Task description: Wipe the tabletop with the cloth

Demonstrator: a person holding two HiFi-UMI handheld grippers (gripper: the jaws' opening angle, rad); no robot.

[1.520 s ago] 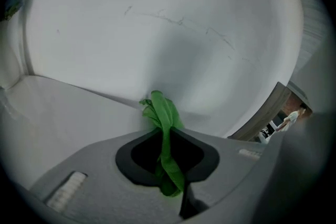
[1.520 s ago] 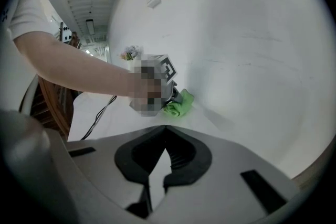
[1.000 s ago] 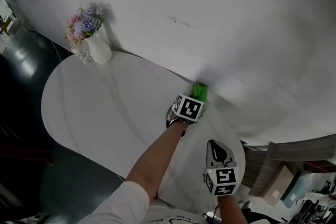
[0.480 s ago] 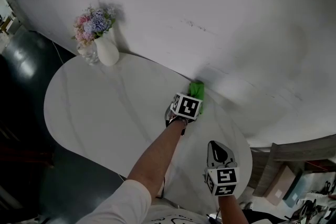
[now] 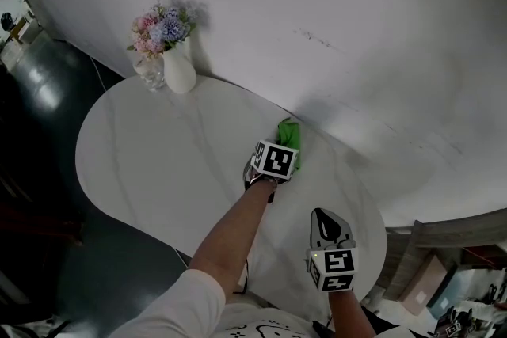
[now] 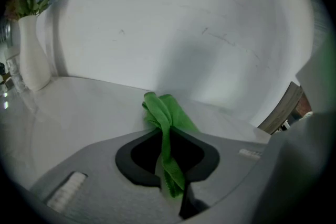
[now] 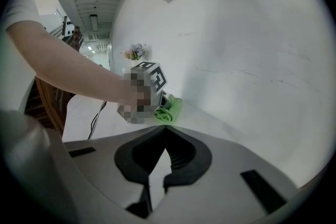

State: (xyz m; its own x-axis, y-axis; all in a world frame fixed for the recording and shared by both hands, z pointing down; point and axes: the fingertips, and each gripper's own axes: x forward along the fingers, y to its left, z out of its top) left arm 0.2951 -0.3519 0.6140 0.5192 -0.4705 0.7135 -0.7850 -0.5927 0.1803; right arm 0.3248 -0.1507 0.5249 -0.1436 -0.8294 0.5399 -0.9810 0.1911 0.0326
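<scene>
1. The left gripper [image 6: 166,136] has a grey moulded shell. Black lining rims a rounded hollow behind the jaws, and a small white ribbed patch [image 6: 65,192] sits on one side.
2. The right gripper [image 7: 164,131] has the same grey shell and black lining, with a dark slot [image 7: 257,184] in its face. In the head view its front is black and pointed.
3. Each carries a white cube with black square markers: the left cube [image 5: 276,161] and the right cube [image 5: 333,268].
4. The person wears a white shirt with a short sleeve [image 5: 178,305].
</scene>
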